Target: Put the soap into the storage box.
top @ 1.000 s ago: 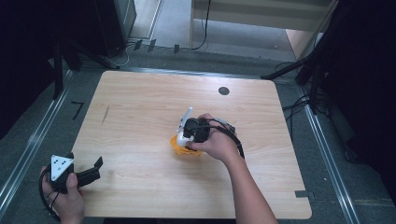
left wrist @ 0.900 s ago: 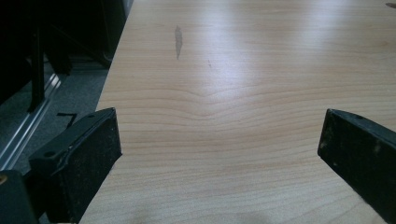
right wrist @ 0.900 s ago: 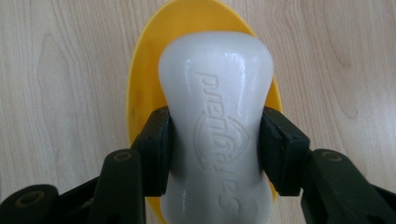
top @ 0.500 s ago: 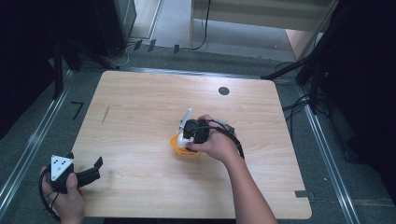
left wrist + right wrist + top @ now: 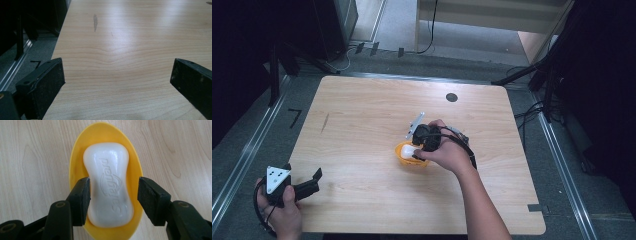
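A white bar of soap [image 5: 108,185] with raised lettering lies in an oval yellow dish [image 5: 77,150] on the wooden table. My right gripper [image 5: 113,192] points down over the dish and is open, with its jaws on either side of the soap. The left jaw sits against the bar and a gap remains at the right jaw. In the high view this gripper [image 5: 416,150] is at mid-table over the dish [image 5: 401,156], held by a hand. My left gripper [image 5: 314,182] rests open at the table's near left corner, with bare wood between its jaws [image 5: 117,72].
A small black round mark [image 5: 451,97] sits near the table's far edge. There is a dark streak [image 5: 325,122] on the wood at the left. Metal rails and cables run along the floor on both sides of the table [image 5: 362,200].
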Demonstrator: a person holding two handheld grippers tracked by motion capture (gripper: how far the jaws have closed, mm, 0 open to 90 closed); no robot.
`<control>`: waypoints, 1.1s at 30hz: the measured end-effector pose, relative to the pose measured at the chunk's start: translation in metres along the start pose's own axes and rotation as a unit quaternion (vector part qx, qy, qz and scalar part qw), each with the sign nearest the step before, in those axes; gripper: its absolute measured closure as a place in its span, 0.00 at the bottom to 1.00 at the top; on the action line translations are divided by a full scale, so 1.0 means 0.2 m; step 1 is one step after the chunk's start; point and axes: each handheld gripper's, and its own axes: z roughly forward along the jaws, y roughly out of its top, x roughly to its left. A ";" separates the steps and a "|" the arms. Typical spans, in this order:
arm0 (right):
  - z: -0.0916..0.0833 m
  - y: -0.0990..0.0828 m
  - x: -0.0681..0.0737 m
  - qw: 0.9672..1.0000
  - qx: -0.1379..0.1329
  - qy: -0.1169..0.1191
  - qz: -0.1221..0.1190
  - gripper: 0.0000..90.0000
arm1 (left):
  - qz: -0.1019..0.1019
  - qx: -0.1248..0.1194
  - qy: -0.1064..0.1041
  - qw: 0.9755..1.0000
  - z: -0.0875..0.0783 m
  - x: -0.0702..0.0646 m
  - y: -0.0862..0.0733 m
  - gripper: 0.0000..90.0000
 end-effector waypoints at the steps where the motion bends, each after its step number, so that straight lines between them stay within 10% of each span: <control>1: -0.01 -0.01 0.00 1.000 0.000 0.001 0.000 0.50 | 0.000 0.000 0.000 1.000 0.00 0.00 0.00 0.00; 33: -0.19 -0.36 -0.06 0.997 -0.029 -0.019 0.076 0.50 | 0.004 0.000 0.002 1.000 0.00 -0.01 0.00 0.00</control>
